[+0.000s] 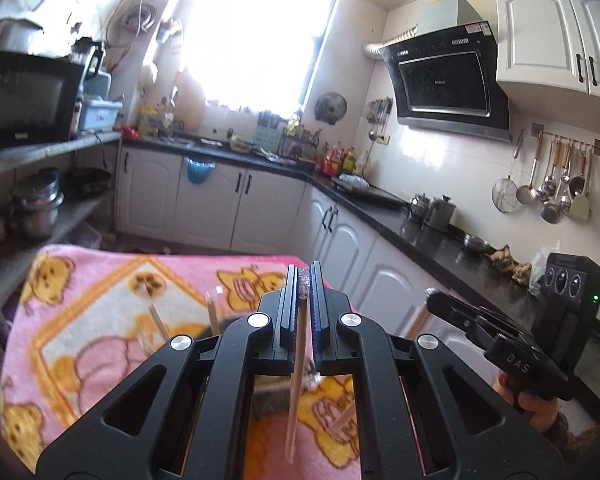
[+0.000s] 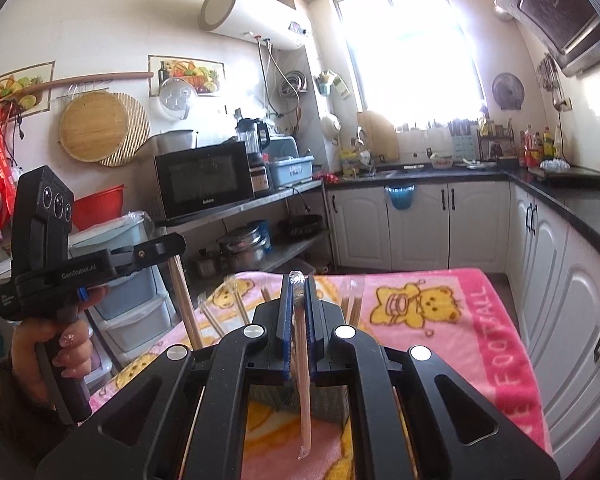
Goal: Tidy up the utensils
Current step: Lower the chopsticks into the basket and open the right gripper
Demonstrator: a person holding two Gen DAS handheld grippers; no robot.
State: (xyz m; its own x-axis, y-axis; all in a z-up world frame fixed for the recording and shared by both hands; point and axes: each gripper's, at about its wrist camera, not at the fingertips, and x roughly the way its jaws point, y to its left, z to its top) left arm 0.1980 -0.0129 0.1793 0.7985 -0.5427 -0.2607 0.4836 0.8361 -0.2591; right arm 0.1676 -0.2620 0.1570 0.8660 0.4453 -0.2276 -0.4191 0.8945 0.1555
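My left gripper (image 1: 305,276) is shut on a pair of chopsticks in a clear wrapper (image 1: 297,376) that hangs down between its fingers. My right gripper (image 2: 298,284) is shut on another wrapped pair (image 2: 303,384), also hanging. Both are held above a table covered by a pink bear blanket (image 1: 100,300). Each gripper shows in the other view: the right gripper (image 1: 432,300) at the right, the left gripper (image 2: 178,242) at the left, with its chopsticks (image 2: 186,308) below it. More wrapped chopsticks (image 2: 236,300) stand up from a grey container (image 2: 328,400) mostly hidden under the grippers.
White cabinets under a black counter (image 1: 420,224) run along the right and far walls. A shelf with a microwave (image 2: 204,180) and pots (image 2: 242,250) stands on the left. Utensils hang on a wall rail (image 1: 556,180). A person's hand (image 2: 60,344) grips the left handle.
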